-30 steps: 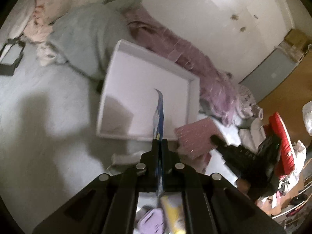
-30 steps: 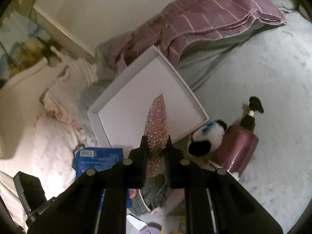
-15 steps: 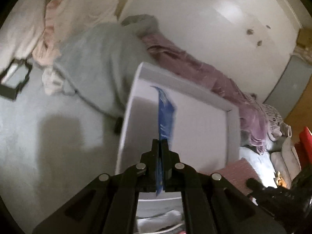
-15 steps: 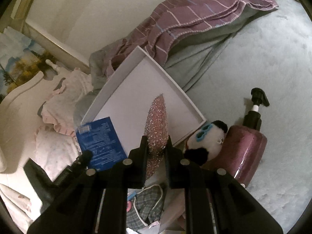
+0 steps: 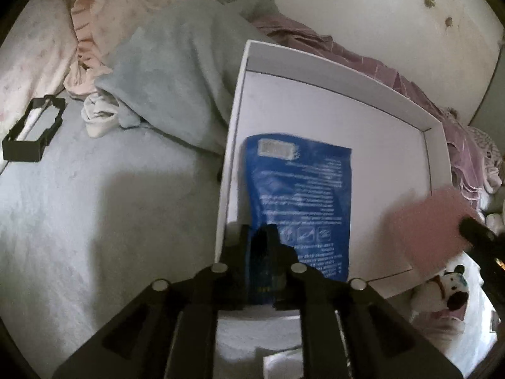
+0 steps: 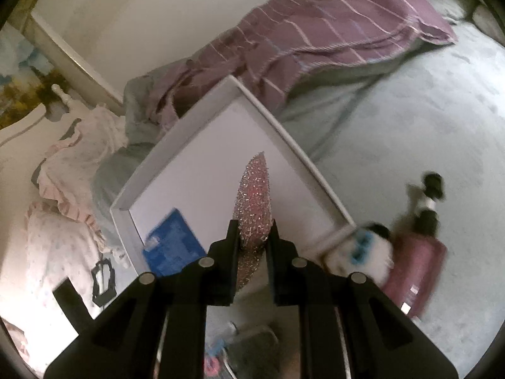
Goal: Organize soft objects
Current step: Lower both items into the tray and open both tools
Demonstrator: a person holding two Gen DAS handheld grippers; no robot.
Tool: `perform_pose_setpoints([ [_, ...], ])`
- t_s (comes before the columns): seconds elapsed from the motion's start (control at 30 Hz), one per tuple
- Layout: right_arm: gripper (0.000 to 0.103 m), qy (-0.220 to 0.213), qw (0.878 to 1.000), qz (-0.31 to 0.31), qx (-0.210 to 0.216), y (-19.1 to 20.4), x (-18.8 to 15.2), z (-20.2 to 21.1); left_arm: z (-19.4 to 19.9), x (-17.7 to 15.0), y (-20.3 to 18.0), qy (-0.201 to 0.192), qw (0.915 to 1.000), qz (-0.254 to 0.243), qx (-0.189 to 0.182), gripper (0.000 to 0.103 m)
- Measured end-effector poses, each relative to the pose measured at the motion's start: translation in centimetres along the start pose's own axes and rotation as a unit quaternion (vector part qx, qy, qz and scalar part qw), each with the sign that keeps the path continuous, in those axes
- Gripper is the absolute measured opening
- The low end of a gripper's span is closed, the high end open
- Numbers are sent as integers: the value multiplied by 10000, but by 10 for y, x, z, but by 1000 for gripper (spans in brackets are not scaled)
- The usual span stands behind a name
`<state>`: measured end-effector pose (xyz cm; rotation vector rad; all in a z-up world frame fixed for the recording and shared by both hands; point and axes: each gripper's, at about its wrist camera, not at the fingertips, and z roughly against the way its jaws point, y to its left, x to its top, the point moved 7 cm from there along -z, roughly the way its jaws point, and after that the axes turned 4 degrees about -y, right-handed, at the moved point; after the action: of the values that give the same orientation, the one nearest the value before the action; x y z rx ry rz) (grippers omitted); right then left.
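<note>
Fingers of our left gripper point(image 5: 258, 240) stand apart with the near end of the blue packet point(image 5: 300, 202) between them; the packet lies flat on the floor of the white box point(image 5: 331, 94), along its left wall, and stretches away from the fingertips toward the box's far side. Whether the pads touch it we cannot tell; a gap shows on each side of the packet's edge, so we read this claw as spread. From the right wrist the same packet shows in the box's near left corner.

Our right gripper point(image 6: 252, 233) is pinching the pink glitter pouch point(image 6: 254, 202), its fingers pressed against both faces. The pouch stands on edge and points forward out of the fingertips, over the middle of the box's floor; whether it touches the floor is not clear. In the left wrist view it shows as a blurred pink patch at the box's right wall, with the other gripper's dark finger at its right edge.

Just beside the box's near right corner lies a panda plush point(image 6: 363, 252), touching a pink pump bottle point(image 6: 416, 265). A grey blanket point(image 5: 176, 72) and a striped purple blanket point(image 6: 315, 34) are bunched against the box's far sides, all on the pale bed sheet point(image 5: 79, 237).
</note>
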<state>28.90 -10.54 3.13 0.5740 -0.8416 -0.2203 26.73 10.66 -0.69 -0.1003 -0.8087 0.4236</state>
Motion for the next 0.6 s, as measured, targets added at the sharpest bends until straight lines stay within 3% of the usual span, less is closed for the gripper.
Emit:
perform_pose_setpoints([
  [0.07, 22, -18, 9999, -146, 41, -3, 1, -17, 4, 1, -2, 34, 9998, 86, -177, 23],
  [0.13, 28, 252, 9986, -398, -229, -16, -6, -39, 9, 3, -3, 1, 9993, 153, -343, 46],
  [0.2, 28, 489, 9972, -365, -444, -24, -12, -47, 17, 7, -2, -94, 9989, 180, -416, 56],
  [0.33, 43, 420, 9939, 373, -951, -15, -14, -39, 34, 12, -4, -295, 9989, 95, -341, 62],
  [0.43, 45, 418, 9874, 780, -1316, -11, -15, -29, 44, 18, -7, -524, 9980, -47, -344, 62],
  [0.6, 46, 185, 9878, 807, -1318, -14, -7, -1, 38, 16, -17, -209, 9985, -85, -496, 61],
])
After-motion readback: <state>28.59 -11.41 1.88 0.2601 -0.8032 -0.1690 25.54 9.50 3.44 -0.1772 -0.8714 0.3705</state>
